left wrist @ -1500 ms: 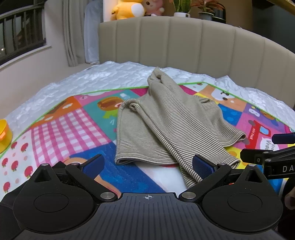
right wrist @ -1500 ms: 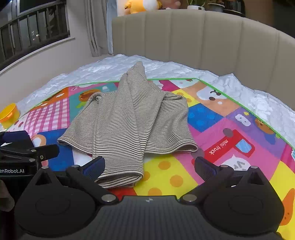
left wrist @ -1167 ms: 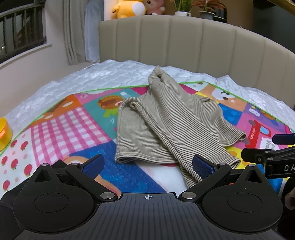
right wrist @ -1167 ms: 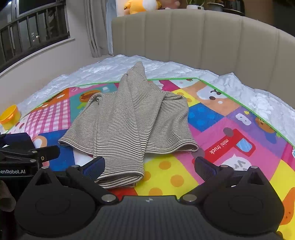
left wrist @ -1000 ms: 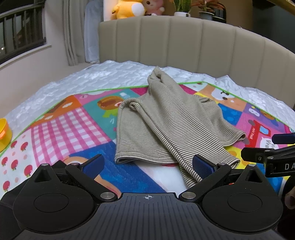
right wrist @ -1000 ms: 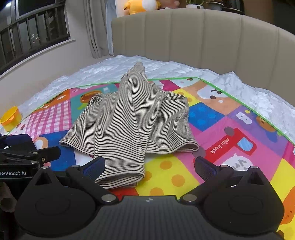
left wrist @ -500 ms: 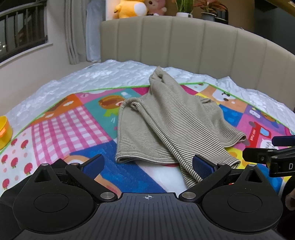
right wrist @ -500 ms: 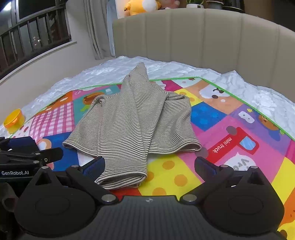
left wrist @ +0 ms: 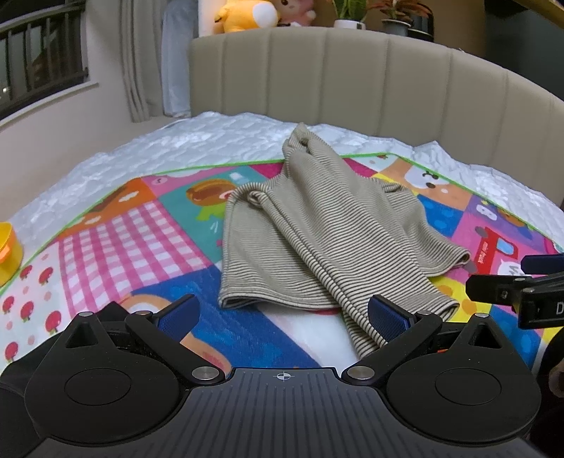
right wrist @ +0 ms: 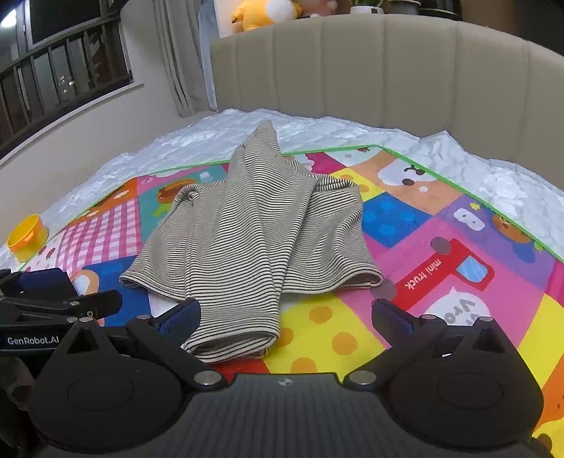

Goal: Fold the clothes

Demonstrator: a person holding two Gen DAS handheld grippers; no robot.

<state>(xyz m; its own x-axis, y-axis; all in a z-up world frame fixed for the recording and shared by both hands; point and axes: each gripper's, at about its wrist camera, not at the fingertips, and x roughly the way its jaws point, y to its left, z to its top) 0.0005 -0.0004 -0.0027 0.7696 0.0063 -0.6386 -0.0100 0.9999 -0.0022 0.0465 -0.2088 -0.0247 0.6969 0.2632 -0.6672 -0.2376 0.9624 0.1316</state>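
Observation:
A beige striped garment lies crumpled on a colourful play mat spread over a bed; it also shows in the right wrist view. One long sleeve runs toward me and ends near the mat's front. My left gripper is open and empty, hovering just short of the garment's near hem. My right gripper is open and empty, with the sleeve end lying between its fingers' reach, nearer the left finger. Each gripper shows at the edge of the other's view.
A yellow cup sits at the mat's left edge. A white quilted cover surrounds the mat. A beige padded headboard rises behind, with plush toys and plants on a ledge. A window with railing is at left.
Both grippers have shifted slightly; the right wrist view has risen and tilted a little, showing more of the window. The garment has not moved and both grippers stay open.

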